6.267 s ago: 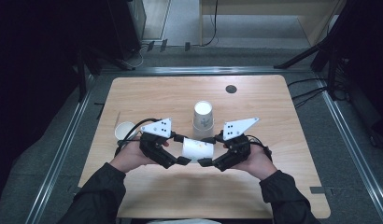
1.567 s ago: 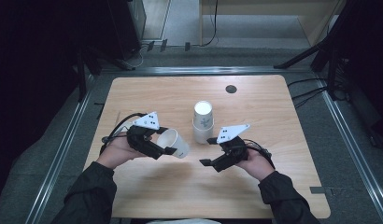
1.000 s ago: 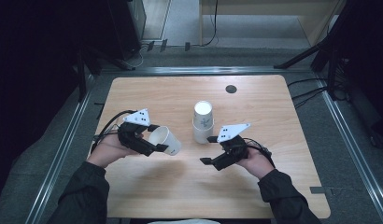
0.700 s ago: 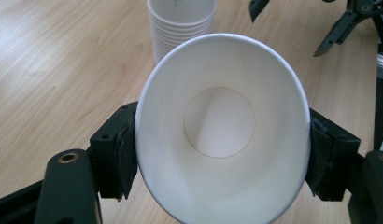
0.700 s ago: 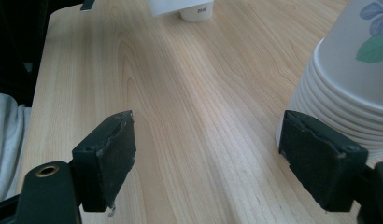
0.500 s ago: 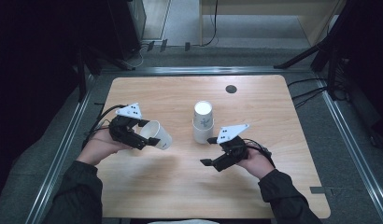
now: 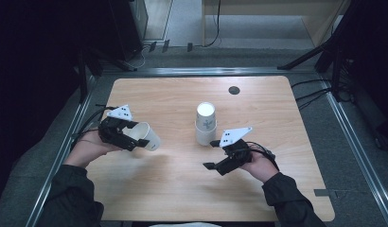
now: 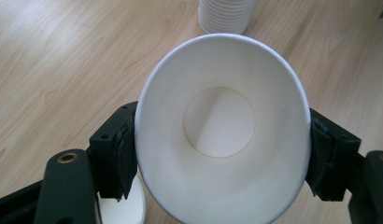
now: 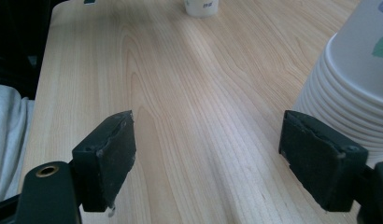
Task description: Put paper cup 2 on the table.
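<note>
Paper cup [image 8: 222, 135] clamped sideways in left tool [image 7: 131, 138], well left of cup stack [image 7: 205, 124] on counter [image 7: 182, 189], right tool [image 7: 215, 154] just right of stack, jaws apart, holding nothing.

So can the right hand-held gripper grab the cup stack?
Probably yes. The right hand-held gripper is open with nothing between its jaws, and the cup stack stands just beside it on bare table, nothing between them.
</note>
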The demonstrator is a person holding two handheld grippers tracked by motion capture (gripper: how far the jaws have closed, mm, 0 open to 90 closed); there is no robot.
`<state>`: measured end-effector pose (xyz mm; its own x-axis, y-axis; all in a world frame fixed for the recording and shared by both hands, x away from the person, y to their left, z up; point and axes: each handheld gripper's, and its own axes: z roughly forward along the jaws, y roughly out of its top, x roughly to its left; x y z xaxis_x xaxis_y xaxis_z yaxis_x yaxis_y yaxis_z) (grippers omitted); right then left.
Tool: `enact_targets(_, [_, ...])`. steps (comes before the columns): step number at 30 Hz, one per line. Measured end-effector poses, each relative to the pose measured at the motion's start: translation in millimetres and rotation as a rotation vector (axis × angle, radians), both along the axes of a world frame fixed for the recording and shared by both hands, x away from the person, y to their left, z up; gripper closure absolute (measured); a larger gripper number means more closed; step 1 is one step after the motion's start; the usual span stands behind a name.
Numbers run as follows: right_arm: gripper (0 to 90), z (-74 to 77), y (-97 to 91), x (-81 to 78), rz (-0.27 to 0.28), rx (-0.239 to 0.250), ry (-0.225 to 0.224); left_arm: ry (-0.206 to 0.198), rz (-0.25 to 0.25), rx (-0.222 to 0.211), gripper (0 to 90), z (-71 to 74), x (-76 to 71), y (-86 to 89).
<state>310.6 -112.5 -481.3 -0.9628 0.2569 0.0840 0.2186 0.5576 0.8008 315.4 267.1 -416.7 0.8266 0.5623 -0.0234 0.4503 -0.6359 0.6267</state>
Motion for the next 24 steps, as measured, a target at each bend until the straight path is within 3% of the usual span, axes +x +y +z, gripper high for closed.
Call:
enact_targets(9, [19.3, 1.8, 5.1, 3.0, 0.023, 0.002, 0.003, 0.018, -0.006, 0.07, 24.2, -13.7, -14.1, 5.4])
enact_targets(24, [19.3, -0.2, 18.5, 6.6, 0.061, -0.014, 0.004, 0.039, 0.008, 0.103, 23.6, -27.3, -26.4, 29.2])
